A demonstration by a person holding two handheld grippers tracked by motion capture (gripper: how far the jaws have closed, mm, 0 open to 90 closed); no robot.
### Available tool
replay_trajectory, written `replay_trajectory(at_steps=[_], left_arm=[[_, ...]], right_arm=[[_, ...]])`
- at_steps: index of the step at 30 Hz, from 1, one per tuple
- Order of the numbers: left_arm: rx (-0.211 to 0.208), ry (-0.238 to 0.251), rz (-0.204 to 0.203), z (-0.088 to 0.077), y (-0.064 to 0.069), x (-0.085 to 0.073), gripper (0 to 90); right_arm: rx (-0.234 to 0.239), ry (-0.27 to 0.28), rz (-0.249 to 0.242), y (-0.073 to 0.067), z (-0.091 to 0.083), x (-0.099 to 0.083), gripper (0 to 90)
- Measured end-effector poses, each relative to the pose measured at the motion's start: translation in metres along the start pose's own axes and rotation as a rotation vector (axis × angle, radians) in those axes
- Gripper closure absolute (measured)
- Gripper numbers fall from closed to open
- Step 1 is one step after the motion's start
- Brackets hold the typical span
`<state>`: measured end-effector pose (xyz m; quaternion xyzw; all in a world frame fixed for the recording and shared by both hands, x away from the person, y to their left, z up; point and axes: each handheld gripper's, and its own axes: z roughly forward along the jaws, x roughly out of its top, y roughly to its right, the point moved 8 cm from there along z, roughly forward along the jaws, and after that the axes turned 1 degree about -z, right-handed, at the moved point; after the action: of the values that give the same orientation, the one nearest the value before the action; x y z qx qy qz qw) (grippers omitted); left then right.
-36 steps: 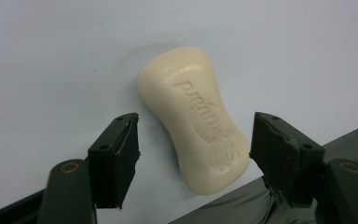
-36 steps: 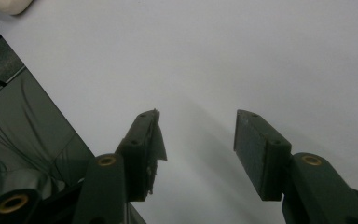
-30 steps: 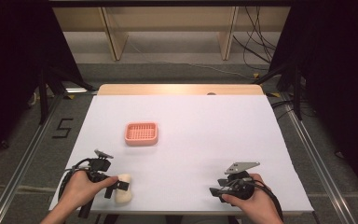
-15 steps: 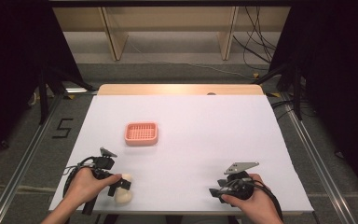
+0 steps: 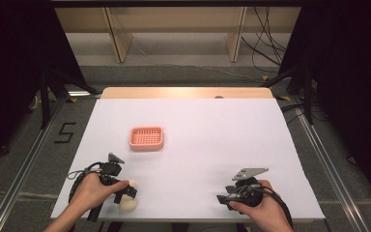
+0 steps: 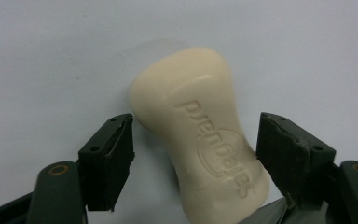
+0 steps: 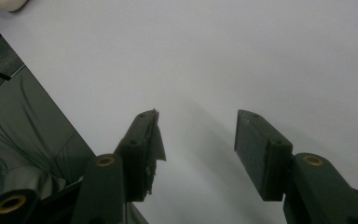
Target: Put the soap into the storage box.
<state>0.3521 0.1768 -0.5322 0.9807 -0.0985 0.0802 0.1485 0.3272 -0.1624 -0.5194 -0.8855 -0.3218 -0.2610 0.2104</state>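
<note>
White cloth is covering most of the table (image 5: 207, 135), and a strip of light wood is showing along its far edge. Grey floor is lying all around, with wooden shelf legs and black cables at the back. A small pink basket (image 5: 146, 138) is sitting flat on the cloth, left of the middle, and it is looking empty from above. Near the front left corner, a person's left hand (image 5: 92, 189) is holding the left gripper (image 5: 125, 192) low over a cream bar of soap (image 5: 129, 200). In the left gripper view the soap (image 6: 200, 135) is lying on the cloth between the two black jaws, with raised letters on its top face. The jaws are standing apart, one on each side of the bar, so the left gripper (image 6: 196, 154) is released. The left jaw is sitting just beside the soap and may be touching it, but the gap is too thin to tell. The right jaw is standing a little way off from the bar. Near the front right corner, the right hand (image 5: 261, 209) is holding the right gripper (image 5: 221, 199), which is pointing left across the cloth. In the right gripper view its jaws are spread wide with bare cloth between them, so the right gripper (image 7: 196, 135) is released too. The soap and the basket are well apart.
</note>
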Motion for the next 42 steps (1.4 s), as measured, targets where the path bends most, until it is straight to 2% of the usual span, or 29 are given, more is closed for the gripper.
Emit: replay_trajectory(at_steps=[3,9,10,11,12,17,22,25,30,33,34,37,40,42], left_arm=[[0.01,-0.006,0.018,0.0012,-0.0004,0.001,27.1],[0.017,-0.022,0.005,0.0054,0.0016,0.0016,28.5],[0.02,-0.026,0.019,0.0055,0.0012,0.0019,29.3],[0.021,-0.029,0.015,0.0055,0.0021,0.0016,29.3],[0.029,-0.032,0.034,0.0056,0.0015,0.002,30.4],[0.04,-0.047,0.05,0.0049,0.0014,0.0019,33.3],[0.083,-0.07,0.111,0.0049,-0.0009,0.0018,39.6],[0.092,-0.079,0.135,0.0055,-0.0008,0.0014,42.1],[0.112,-0.125,0.203,0.0025,-0.002,0.0001,45.7],[0.114,-0.128,0.219,0.0029,-0.0015,0.0003,46.7],[0.119,-0.143,0.241,0.0022,-0.0024,0.0005,46.8],[0.116,-0.13,0.245,0.0037,-0.0022,0.0012,46.8],[0.115,-0.148,0.242,0.0031,-0.0018,0.0012,46.6],[0.119,-0.153,0.256,0.003,-0.0021,0.0012,46.3]], right_arm=[[0.002,-0.001,-0.001,-0.0002,-0.0001,-0.0002,50.0],[0.0,0.0,0.004,-0.0003,0.0002,0.0001,50.0],[0.003,-0.001,0.0,-0.0002,0.0001,-0.0001,50.0],[0.003,-0.001,0.0,-0.0002,0.0001,-0.0001,50.0],[0.003,-0.001,-0.001,-0.0001,0.0,-0.0002,50.0],[0.003,-0.001,-0.001,-0.0002,0.0001,-0.0002,50.0],[-0.001,0.002,-0.009,0.0005,0.0002,0.0002,49.9],[0.004,-0.002,0.0,-0.0003,0.0003,-0.0003,49.9],[0.003,0.0,0.002,-0.0003,0.0008,0.0,49.9],[0.002,0.0,-0.002,-0.0002,0.0012,-0.0001,49.9],[0.003,-0.001,0.002,-0.0005,0.0012,-0.0002,49.9],[0.002,0.0,0.0,-0.0003,0.0011,0.0,49.9],[0.003,-0.001,0.001,-0.0001,0.0013,-0.0001,49.9],[0.004,-0.001,0.002,-0.0002,0.0012,-0.0001,50.0]])
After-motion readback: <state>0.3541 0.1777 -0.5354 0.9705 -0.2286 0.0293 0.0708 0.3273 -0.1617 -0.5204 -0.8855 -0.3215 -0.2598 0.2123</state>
